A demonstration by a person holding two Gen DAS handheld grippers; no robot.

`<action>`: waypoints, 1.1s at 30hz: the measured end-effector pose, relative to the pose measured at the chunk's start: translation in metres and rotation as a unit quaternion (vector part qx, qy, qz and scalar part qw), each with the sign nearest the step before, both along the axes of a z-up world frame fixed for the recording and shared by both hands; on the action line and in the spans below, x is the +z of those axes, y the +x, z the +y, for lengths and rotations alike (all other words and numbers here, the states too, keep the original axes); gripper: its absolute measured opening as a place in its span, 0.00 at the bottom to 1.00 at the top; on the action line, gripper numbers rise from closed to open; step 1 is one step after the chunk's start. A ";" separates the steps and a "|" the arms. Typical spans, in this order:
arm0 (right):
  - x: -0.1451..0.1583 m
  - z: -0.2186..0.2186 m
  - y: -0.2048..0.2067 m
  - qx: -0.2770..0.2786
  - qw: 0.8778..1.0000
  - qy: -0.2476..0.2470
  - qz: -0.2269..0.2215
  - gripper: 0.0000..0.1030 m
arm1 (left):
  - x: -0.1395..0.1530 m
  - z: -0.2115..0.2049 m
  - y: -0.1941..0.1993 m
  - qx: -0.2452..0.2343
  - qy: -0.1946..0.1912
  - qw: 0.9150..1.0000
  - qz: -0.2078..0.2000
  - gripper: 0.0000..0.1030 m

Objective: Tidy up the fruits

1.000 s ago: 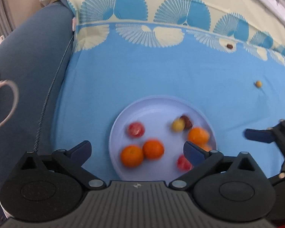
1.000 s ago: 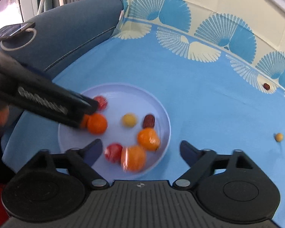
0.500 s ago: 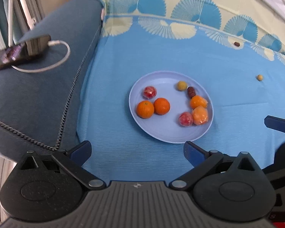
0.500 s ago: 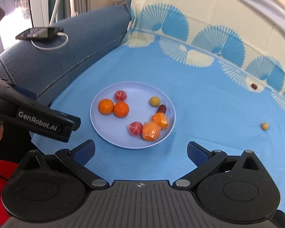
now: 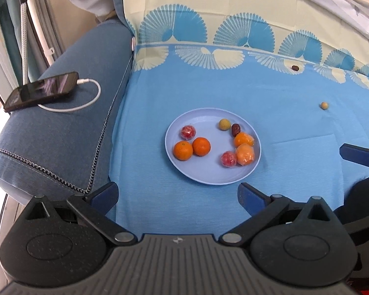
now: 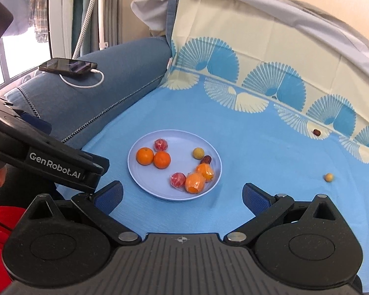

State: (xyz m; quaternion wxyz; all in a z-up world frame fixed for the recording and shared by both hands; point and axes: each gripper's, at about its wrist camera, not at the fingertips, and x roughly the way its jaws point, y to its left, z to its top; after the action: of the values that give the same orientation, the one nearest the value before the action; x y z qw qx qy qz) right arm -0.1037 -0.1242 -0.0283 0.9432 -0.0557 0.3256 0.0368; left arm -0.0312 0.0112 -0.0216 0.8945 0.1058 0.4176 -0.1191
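Observation:
A pale blue plate [image 5: 204,174] [image 6: 140,179] lies on the blue cloth. It holds two bare oranges [image 5: 182,150] [image 6: 145,156], two wrapped oranges [image 5: 245,154] [image 6: 195,183], two wrapped red fruits [image 5: 188,132] [image 6: 177,179], a yellow-green fruit [image 5: 224,124] [image 6: 198,153] and a dark red date [image 5: 236,129] [image 6: 206,159]. A small yellow fruit [image 5: 324,105] [image 6: 328,177] and a dark date [image 5: 294,67] [image 6: 316,132] lie loose on the cloth at the far right. My left gripper [image 5: 177,194] and right gripper [image 6: 183,194] are open and empty, held back from the plate.
A blue sofa armrest [image 5: 61,132] runs along the left, with a phone [image 5: 41,91] [image 6: 67,66] and white charging cable on it. The patterned cloth rises up the backrest [image 5: 233,7]. The left gripper's body [image 6: 49,162] shows at the left of the right wrist view.
Both grippers have pulled back and up from the plate, which now looks smaller and farther off. The fruits on the plate have not moved.

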 end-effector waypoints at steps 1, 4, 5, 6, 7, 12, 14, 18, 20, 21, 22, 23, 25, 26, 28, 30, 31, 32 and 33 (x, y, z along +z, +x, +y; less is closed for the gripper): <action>0.001 0.000 -0.002 0.001 1.000 0.000 -0.003 0.99 | 0.001 0.000 -0.001 -0.001 -0.001 1.000 -0.003 1.00; 0.004 0.001 -0.006 0.002 1.000 -0.002 -0.008 0.99 | 0.005 -0.001 -0.006 -0.006 -0.001 1.000 -0.010 1.00; 0.004 0.002 -0.007 0.002 1.000 -0.003 -0.009 0.99 | 0.006 -0.002 -0.008 -0.007 0.000 1.000 -0.012 1.00; 0.005 0.002 -0.008 0.002 1.000 -0.004 -0.010 0.99 | 0.007 -0.002 -0.010 -0.008 0.000 1.000 -0.014 1.00; 0.005 0.002 -0.009 0.003 1.000 -0.005 -0.011 0.99 | 0.007 -0.003 -0.010 -0.008 0.000 1.000 -0.015 1.00; 0.008 0.004 -0.014 0.004 1.000 -0.009 -0.017 0.99 | 0.010 0.000 -0.014 -0.006 -0.002 1.000 -0.021 1.00; 0.009 0.005 -0.016 0.006 1.000 -0.011 -0.018 0.99 | 0.011 0.002 -0.014 -0.004 -0.004 1.000 -0.022 1.00; 0.009 0.007 -0.015 0.008 1.000 -0.016 -0.018 0.99 | 0.011 0.004 -0.013 -0.002 -0.006 1.000 -0.021 1.00; 0.009 0.008 -0.015 0.010 1.000 -0.018 -0.018 0.99 | 0.012 0.005 -0.013 -0.001 -0.007 1.000 -0.022 1.00; 0.009 0.009 -0.015 0.012 1.000 -0.019 -0.018 0.99 | 0.012 0.005 -0.013 -0.001 -0.007 1.000 -0.023 1.00; 0.009 0.010 -0.014 0.014 1.000 -0.021 -0.017 0.99 | 0.012 0.006 -0.013 0.000 -0.008 1.000 -0.023 1.00; 0.009 0.010 -0.014 0.015 1.000 -0.021 -0.017 0.99 | 0.012 0.006 -0.013 0.001 -0.008 1.000 -0.023 1.00; 0.009 0.011 -0.014 0.017 0.999 -0.023 -0.015 0.99 | 0.011 0.007 -0.012 0.001 -0.009 1.000 -0.021 1.00; 0.009 0.012 -0.014 0.018 0.999 -0.024 -0.015 0.99 | 0.011 0.007 -0.012 0.002 -0.010 1.000 -0.019 1.00; 0.009 0.012 -0.013 0.018 0.999 -0.024 -0.013 0.99 | 0.011 0.008 -0.011 0.002 -0.010 1.000 -0.019 1.00; 0.008 0.013 -0.013 0.018 0.999 -0.024 -0.012 0.99 | 0.011 0.008 -0.011 0.002 -0.010 1.000 -0.019 1.00; 0.008 0.013 -0.012 0.018 0.999 -0.024 -0.011 0.99 | 0.010 0.008 -0.011 0.002 -0.010 1.000 -0.019 1.00; 0.008 0.013 -0.012 0.019 0.999 -0.024 -0.010 0.99 | 0.010 0.008 -0.011 0.002 -0.009 1.000 -0.018 1.00; 0.008 0.014 -0.012 0.019 1.000 -0.024 -0.009 0.99 | 0.010 0.009 -0.011 0.002 -0.009 1.000 -0.018 1.00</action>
State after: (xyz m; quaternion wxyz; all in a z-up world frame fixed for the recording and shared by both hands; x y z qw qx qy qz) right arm -0.1157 -0.1105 -0.0207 0.9435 -0.0845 0.3170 0.0465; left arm -0.0424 0.0198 -0.0116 0.9030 0.0985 0.4010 -0.1191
